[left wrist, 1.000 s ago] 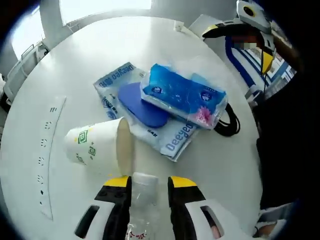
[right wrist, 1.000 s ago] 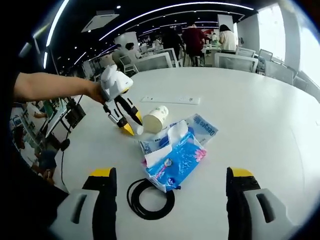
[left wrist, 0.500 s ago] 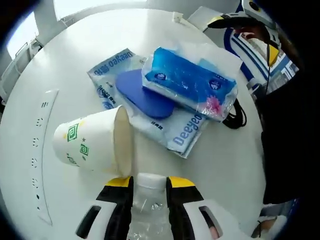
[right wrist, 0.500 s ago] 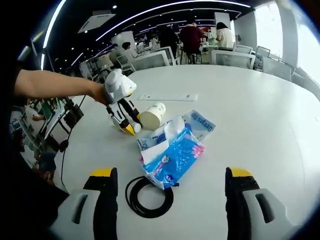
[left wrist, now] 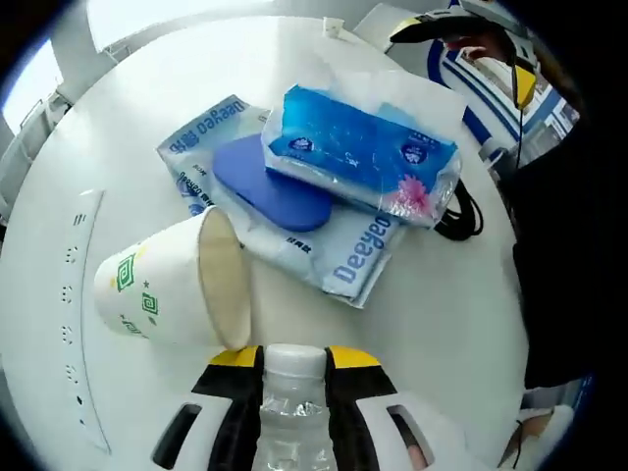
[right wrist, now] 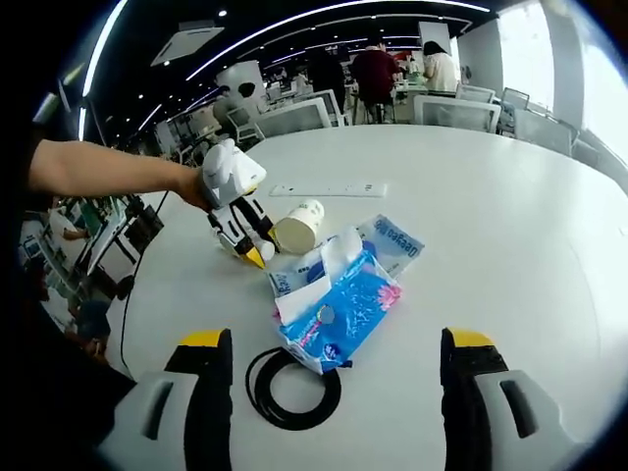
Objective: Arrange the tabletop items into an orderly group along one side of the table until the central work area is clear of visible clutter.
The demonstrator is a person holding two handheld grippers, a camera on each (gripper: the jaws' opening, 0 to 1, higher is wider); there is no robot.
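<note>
My left gripper (left wrist: 293, 355) is shut on a clear plastic bottle (left wrist: 291, 424) with a white cap, which stands between its yellow-tipped jaws. A paper cup (left wrist: 172, 289) lies on its side just ahead and to the left. Beyond it a blue tissue pack (left wrist: 358, 157) rests on a blue oval pad (left wrist: 270, 186) and white wipes packets (left wrist: 348, 260). In the right gripper view, a hand holds the left gripper (right wrist: 235, 211) beside the cup (right wrist: 299, 226). My right gripper (right wrist: 334, 392) is open above a black cable coil (right wrist: 294, 388), near the tissue pack (right wrist: 339, 319).
A white power strip (left wrist: 74, 314) lies along the round white table (right wrist: 491, 216), left of the cup. The black cable (left wrist: 456, 211) sits behind the tissue pack. Chairs, other tables and people (right wrist: 378, 74) stand beyond the far edge.
The left gripper has drawn closer to the cup with the bottle in its jaws; the bottle's cap shows more fully. The right gripper has stayed open and nearly still.
</note>
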